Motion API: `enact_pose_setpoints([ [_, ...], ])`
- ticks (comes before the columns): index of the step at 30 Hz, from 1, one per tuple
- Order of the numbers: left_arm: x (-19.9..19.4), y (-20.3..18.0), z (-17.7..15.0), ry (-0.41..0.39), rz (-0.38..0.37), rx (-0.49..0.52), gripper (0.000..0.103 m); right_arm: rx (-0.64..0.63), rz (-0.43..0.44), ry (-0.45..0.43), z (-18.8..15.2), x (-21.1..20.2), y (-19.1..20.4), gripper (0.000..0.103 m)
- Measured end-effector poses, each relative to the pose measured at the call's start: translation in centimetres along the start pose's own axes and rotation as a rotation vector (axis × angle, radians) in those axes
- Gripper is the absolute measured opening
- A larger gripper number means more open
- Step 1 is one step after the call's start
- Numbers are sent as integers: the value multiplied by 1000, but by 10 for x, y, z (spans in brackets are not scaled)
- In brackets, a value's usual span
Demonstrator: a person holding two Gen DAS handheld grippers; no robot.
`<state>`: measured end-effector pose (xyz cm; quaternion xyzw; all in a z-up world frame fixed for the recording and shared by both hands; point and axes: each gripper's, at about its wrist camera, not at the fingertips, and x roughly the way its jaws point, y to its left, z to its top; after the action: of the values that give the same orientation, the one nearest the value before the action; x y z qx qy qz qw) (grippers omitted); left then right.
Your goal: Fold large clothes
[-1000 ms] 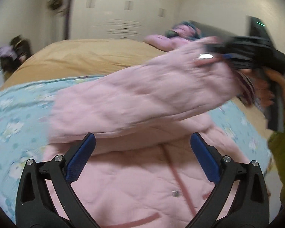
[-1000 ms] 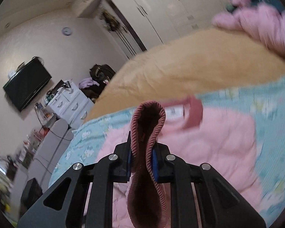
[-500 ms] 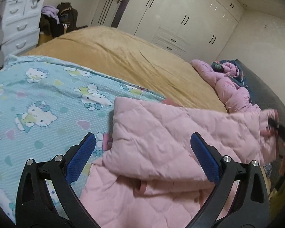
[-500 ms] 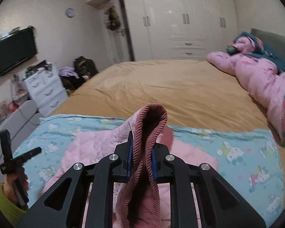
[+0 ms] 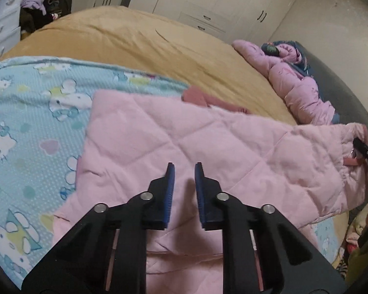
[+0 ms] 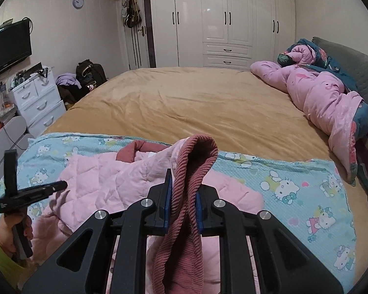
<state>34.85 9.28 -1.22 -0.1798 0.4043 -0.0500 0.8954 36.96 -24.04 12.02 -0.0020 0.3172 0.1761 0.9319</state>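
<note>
- Here, the right hand-held gripper [image 6: 183,193] pinches the ribbed dusty-rose cuff [image 6: 193,161] of the pink quilted jacket [image 5: 184,134], centre frame.
- The left hand-held gripper [image 5: 184,171] has just closed, nothing between its jaws, above the jacket lying on the blue cartoon-print blanket [image 5: 24,112].

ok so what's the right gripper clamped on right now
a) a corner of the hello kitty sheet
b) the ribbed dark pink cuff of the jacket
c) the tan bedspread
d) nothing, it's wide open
b: in the right wrist view the right gripper has its blue pads pressed on the ribbed dark pink cuff of the pink quilted jacket.
</note>
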Motion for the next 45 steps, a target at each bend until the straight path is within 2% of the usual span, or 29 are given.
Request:
enact_pose_setpoints([
  [3, 12, 1, -7, 47, 45, 24, 9, 2, 0, 5, -2, 3, -2, 15],
  [6, 25, 3, -15, 96, 53, 27, 9, 8, -6, 20, -5, 10, -1, 15],
  [14, 42, 3, -25, 136, 58, 19, 9, 47, -49, 116, -16, 44, -10, 16],
  [15, 43, 3, -25, 136, 59, 22, 9, 45, -51, 132, -17, 47, -11, 18],
  [17, 42, 3, -25, 132, 60, 25, 9, 54, -58, 161, -21, 51, -13, 30],
  [20, 43, 4, -24, 130, 60, 23, 9, 75, -55, 168, -24, 49, -16, 44],
  [21, 43, 4, -23, 130, 61, 23, 9, 88, -73, 151, -25, 46, -16, 56],
  [22, 43, 4, -24, 131, 61, 23, 9, 97, -89, 131, -24, 41, -16, 62],
  [23, 43, 4, -24, 132, 62, 24, 9, 100, -101, 112, -24, 37, -16, 64],
  [26, 44, 3, -24, 133, 60, 28, 9, 103, -115, 87, -24, 31, -13, 64],
  [30, 46, 1, -24, 132, 68, 38, 9, 79, 7, 127, -34, 37, 12, 64],
  [32, 46, -1, -25, 130, 73, 48, 9, 46, 34, 158, -42, 45, 27, 64],
  [36, 47, -2, -24, 126, 78, 61, 9, 11, 22, 220, -61, 70, 47, 64],
  [41, 48, -3, -26, 119, 85, 76, 9, 34, 16, 251, -72, 91, 53, 64],
  [45, 48, -4, -26, 120, 86, 86, 9, 80, 4, 317, -82, 116, 49, 69],
])
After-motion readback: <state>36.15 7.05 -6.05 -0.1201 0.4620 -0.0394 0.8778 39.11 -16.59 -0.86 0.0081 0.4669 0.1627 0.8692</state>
